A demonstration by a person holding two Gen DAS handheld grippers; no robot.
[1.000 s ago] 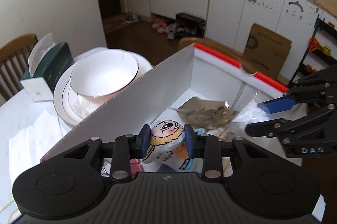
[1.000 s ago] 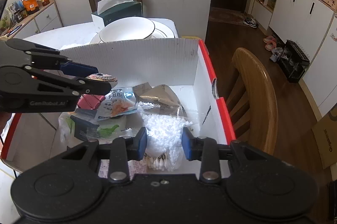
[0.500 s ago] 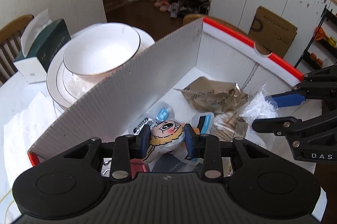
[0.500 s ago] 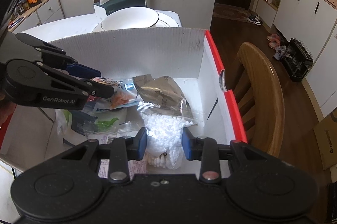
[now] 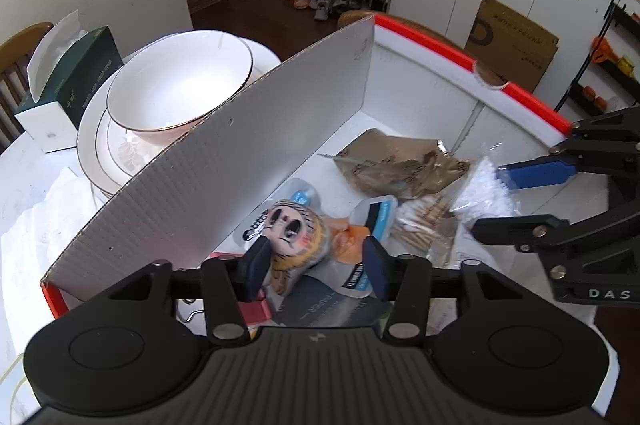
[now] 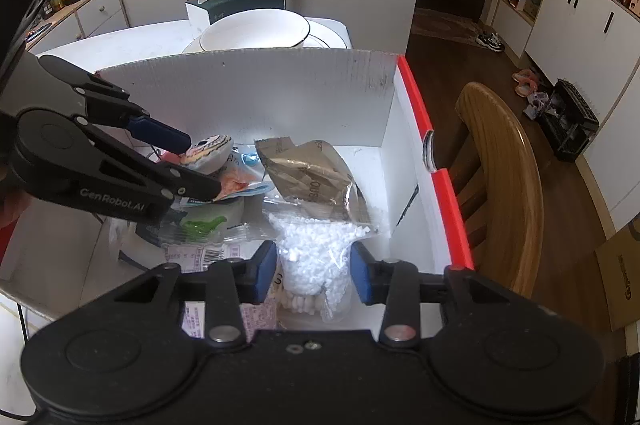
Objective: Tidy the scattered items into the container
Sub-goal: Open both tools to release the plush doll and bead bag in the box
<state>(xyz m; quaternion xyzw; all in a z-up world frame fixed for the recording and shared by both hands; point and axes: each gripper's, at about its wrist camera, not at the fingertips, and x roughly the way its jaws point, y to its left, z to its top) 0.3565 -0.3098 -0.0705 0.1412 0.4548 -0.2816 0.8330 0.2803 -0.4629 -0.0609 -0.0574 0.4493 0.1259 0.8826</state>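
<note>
Nearest your left gripper (image 5: 312,267), its jaws had just been opening around the small soft doll-faced pouch (image 5: 294,229), which lay let go on the packets inside the white corrugated box with the red rim (image 5: 436,45). Your right gripper (image 6: 314,271) had likewise just been opening, its blue pads standing apart from the clear bag of white pellets (image 6: 312,249), also lying in the box. I judge this the release step; next you would need to lift both tools clear and look for any item still outside. Only the left view showed the bundle of wooden sticks (image 5: 420,213). Farther off, the right view alone showed the packet with a green print (image 6: 200,225), and both showed the white bowl on stacked plates (image 5: 176,85).
</note>
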